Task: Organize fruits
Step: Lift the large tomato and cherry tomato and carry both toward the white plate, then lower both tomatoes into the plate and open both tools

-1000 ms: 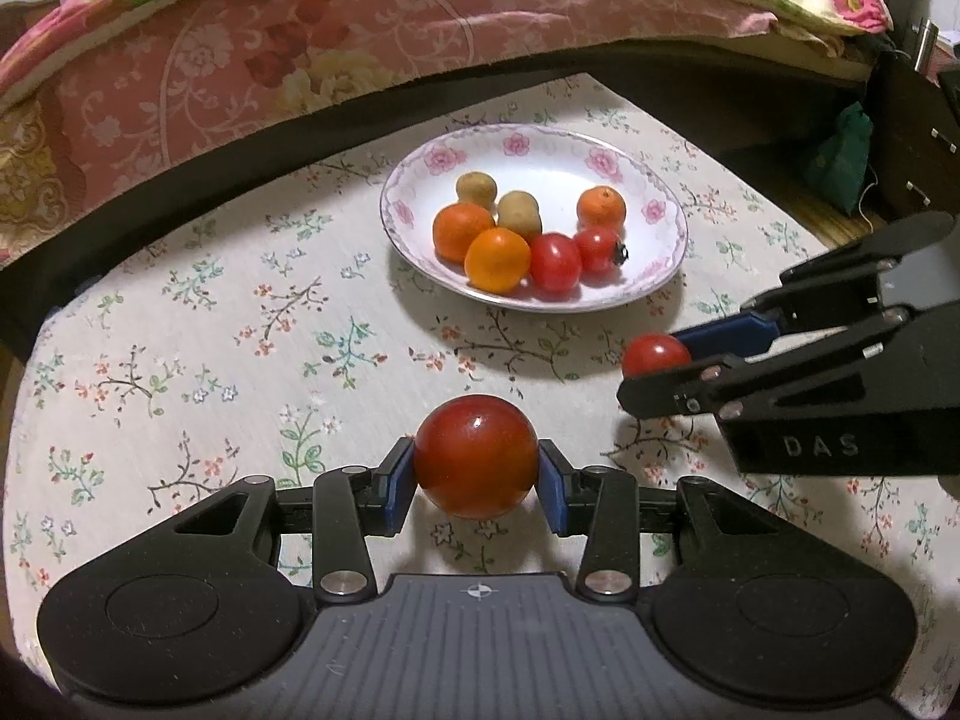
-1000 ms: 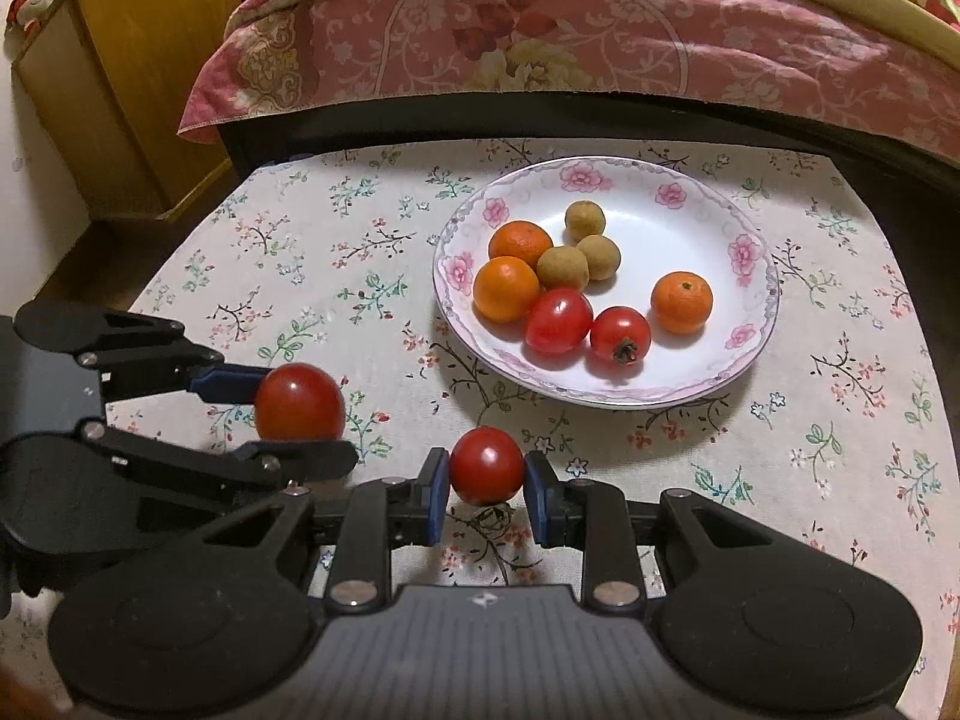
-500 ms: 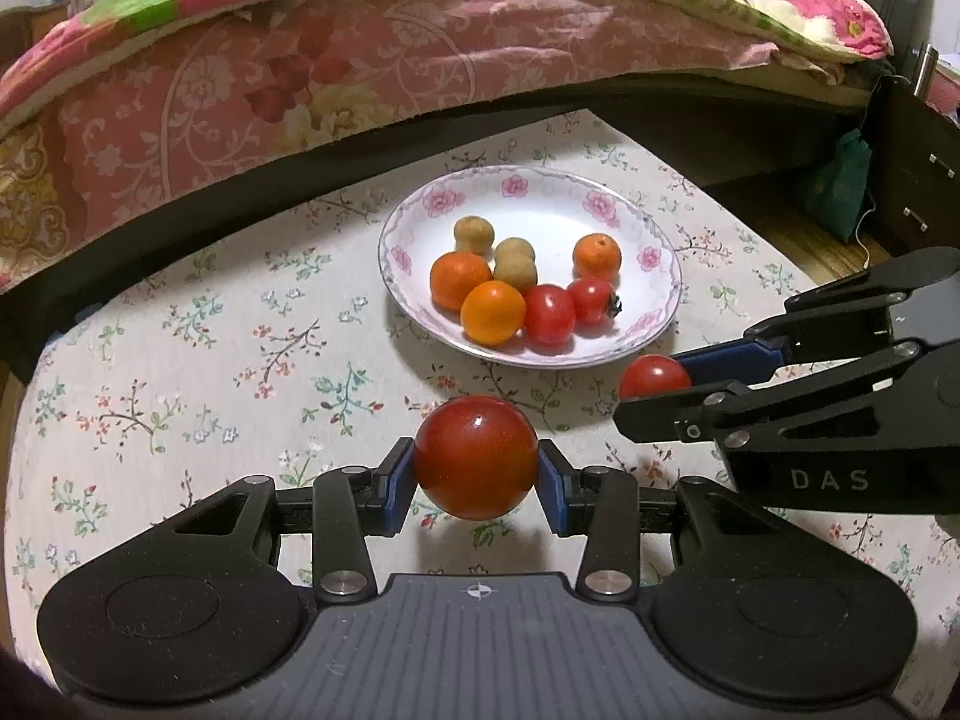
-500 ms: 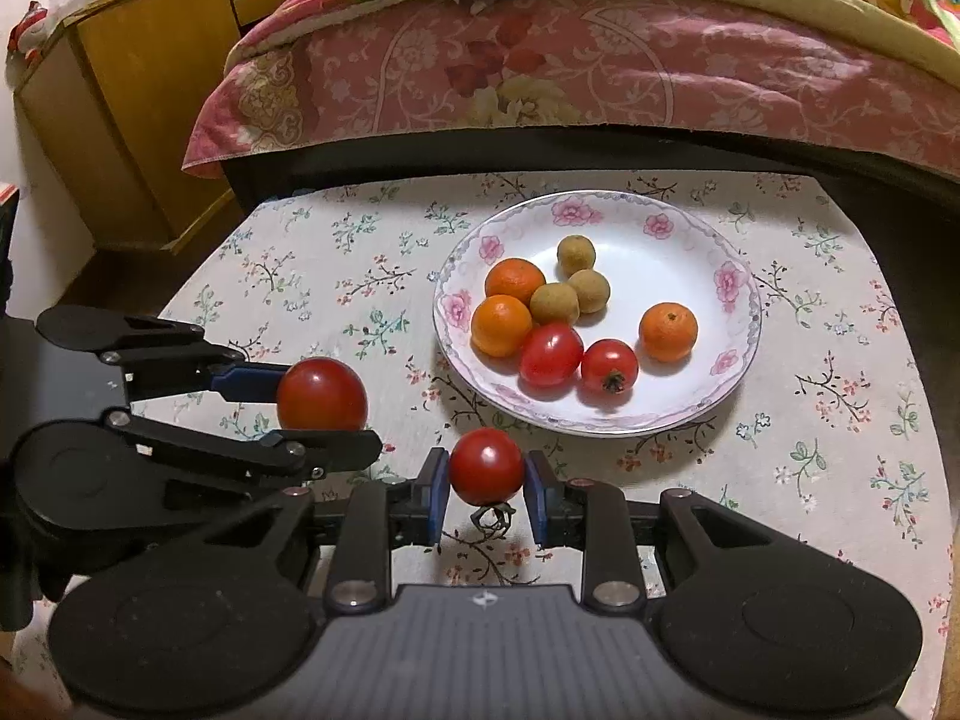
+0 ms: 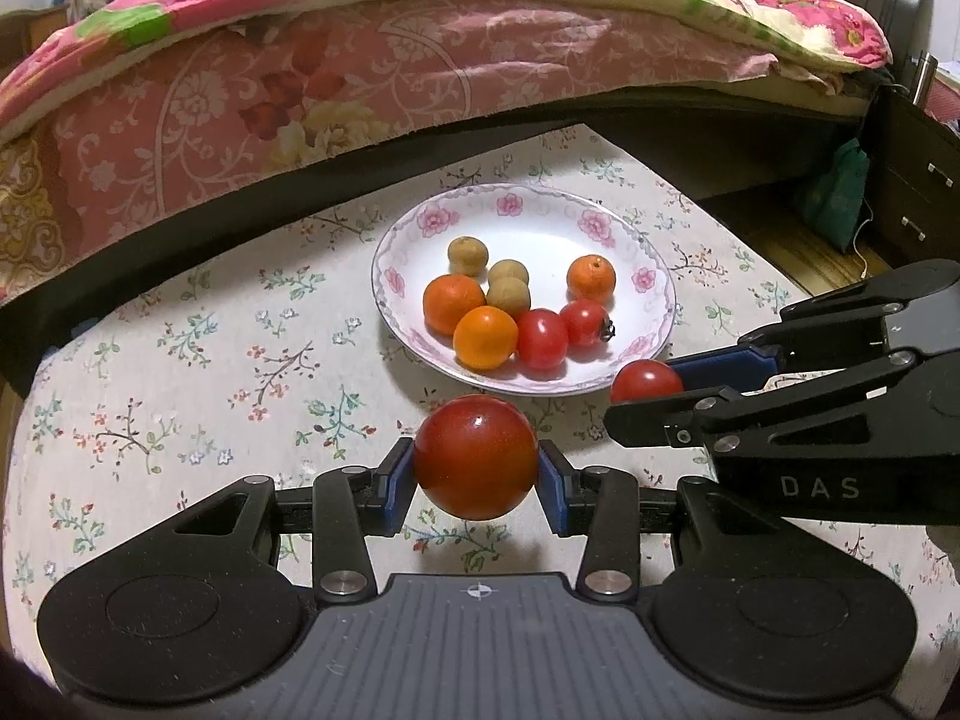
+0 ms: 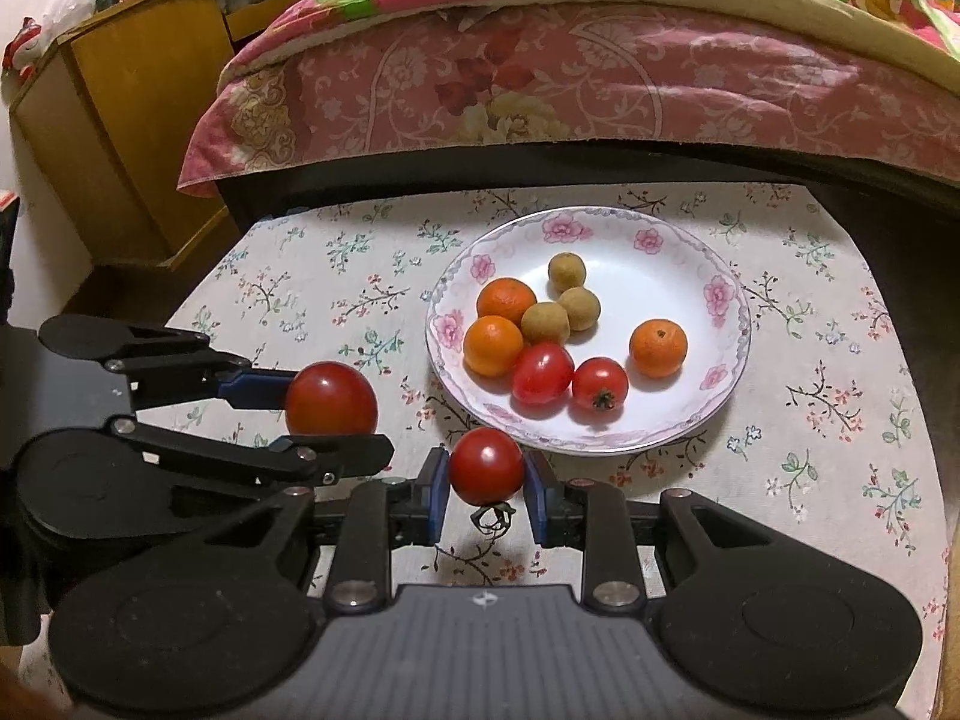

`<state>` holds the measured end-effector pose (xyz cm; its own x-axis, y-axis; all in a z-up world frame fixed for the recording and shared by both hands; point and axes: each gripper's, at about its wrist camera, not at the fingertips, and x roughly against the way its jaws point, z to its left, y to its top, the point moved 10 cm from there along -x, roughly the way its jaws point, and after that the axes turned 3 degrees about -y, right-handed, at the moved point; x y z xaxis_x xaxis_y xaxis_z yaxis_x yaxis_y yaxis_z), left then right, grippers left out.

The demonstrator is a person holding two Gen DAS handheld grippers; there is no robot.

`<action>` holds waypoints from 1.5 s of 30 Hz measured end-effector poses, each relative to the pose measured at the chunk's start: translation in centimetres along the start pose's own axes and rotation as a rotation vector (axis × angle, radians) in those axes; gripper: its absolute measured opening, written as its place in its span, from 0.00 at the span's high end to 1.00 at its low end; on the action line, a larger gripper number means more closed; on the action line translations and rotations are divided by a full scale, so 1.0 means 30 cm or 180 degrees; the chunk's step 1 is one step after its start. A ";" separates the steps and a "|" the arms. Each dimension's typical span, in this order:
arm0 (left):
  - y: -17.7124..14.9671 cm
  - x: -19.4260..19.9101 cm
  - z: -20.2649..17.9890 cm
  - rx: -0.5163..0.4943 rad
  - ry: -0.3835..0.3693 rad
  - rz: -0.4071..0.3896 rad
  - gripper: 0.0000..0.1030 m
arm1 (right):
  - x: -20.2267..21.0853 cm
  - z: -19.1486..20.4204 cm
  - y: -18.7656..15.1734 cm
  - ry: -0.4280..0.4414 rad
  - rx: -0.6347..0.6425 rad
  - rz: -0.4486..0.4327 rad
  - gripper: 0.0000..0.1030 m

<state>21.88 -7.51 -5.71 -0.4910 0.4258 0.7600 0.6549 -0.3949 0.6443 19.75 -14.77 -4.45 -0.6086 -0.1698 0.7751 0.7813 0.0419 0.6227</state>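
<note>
1. Biggest risk: knocking the plate (image 6: 729,306) or scattering its load on arrival. Already holds three oranges, three small brown fruits and two red tomatoes (crowded toward the near side), so little clear landing room there.
2. Next: clashing of the left gripper (image 5: 476,483) and right gripper (image 6: 485,495), carried close side by side just short of the rim.
3. Then: bruising or a slip, given smooth round skins.
4. Large tomato (image 5: 476,456): glossy, deep red, pinched between the left blue pads above the flowered tablecloth (image 5: 180,396).
5. Small tomato (image 6: 486,465): shiny, stem remnant hanging below, pinched by nearly closed right jaws, near the plate's front edge.
</note>
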 end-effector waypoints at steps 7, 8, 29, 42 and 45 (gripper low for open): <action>0.037 -0.006 -0.005 -0.0031 0.0020 -0.0049 0.52 | 0.006 -0.022 0.028 -0.0024 -0.0044 -0.0053 0.74; 0.047 -0.008 -0.005 -0.0043 0.0026 -0.0059 0.52 | 0.006 -0.027 0.034 -0.0036 -0.0045 -0.0064 0.74; 0.256 -0.144 -0.012 -0.0170 0.0100 -0.0188 0.52 | -0.073 -0.214 0.181 -0.0155 -0.0415 -0.0203 0.74; 0.297 -0.232 0.009 -0.0090 0.0143 -0.0138 0.52 | -0.150 -0.295 0.229 -0.0209 -0.0503 -0.0191 0.74; 0.294 -0.243 0.016 -0.0076 0.0140 -0.0119 0.52 | -0.163 -0.296 0.236 -0.0190 -0.0498 -0.0182 0.73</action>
<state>31.53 -13.71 -5.61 -0.5401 0.4045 0.7380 0.6219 -0.3990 0.6738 29.49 -22.39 -4.78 -0.6561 -0.1087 0.7468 0.7544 -0.1207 0.6452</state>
